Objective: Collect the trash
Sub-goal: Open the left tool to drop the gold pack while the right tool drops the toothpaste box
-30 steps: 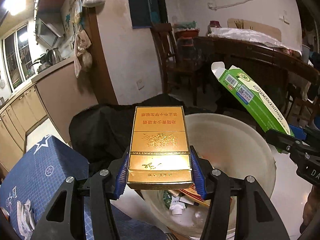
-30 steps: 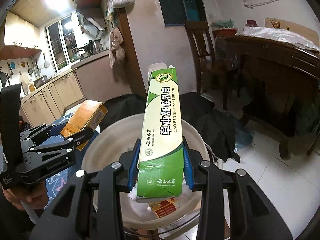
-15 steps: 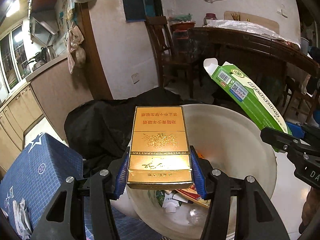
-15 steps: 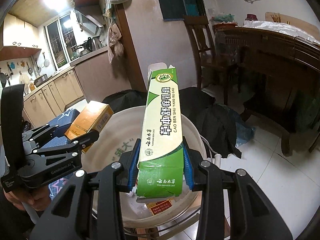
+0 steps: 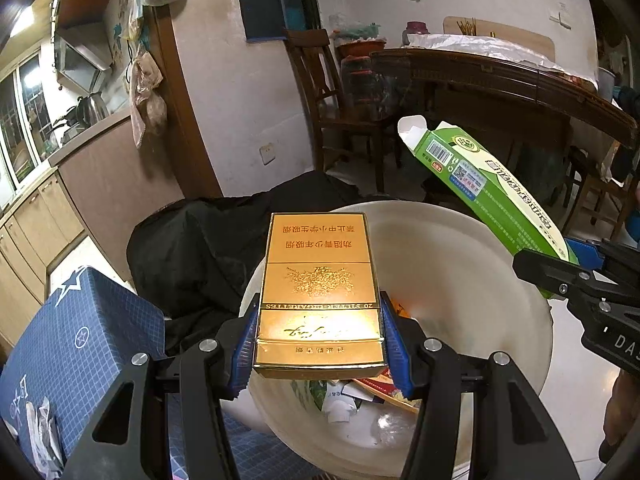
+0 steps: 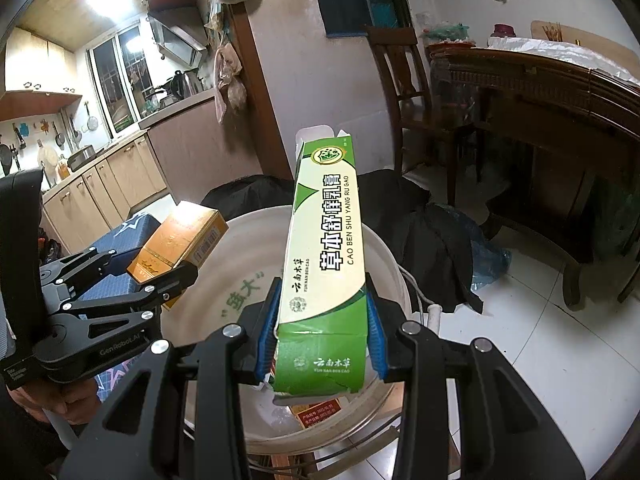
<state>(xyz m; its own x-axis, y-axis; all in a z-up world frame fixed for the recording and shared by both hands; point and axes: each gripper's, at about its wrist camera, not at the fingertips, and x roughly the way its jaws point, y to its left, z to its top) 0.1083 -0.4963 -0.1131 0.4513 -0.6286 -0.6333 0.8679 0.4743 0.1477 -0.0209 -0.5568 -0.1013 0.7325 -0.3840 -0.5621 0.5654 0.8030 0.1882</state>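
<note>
My left gripper (image 5: 318,350) is shut on a gold cigarette box (image 5: 318,292) and holds it over the near rim of a white plastic bucket (image 5: 460,264). My right gripper (image 6: 322,336) is shut on a long green and white toothpaste box (image 6: 326,248), held over the same bucket (image 6: 236,264). In the left wrist view the toothpaste box (image 5: 488,192) juts in from the right. In the right wrist view the cigarette box (image 6: 180,244) sits at the left. Wrappers and scraps (image 5: 360,396) lie in the bucket's bottom.
A blue patterned box (image 5: 72,352) sits left of the bucket. Black cloth (image 5: 208,256) is heaped behind it. A wooden chair (image 5: 332,96) and dark wooden table (image 6: 552,96) stand beyond. Kitchen cabinets (image 6: 104,184) run along the left. White floor tiles (image 6: 560,360) lie at right.
Both grippers have moved forward and a little lower over the bucket, still holding their boxes. More of the bucket's inside shows under each box.
</note>
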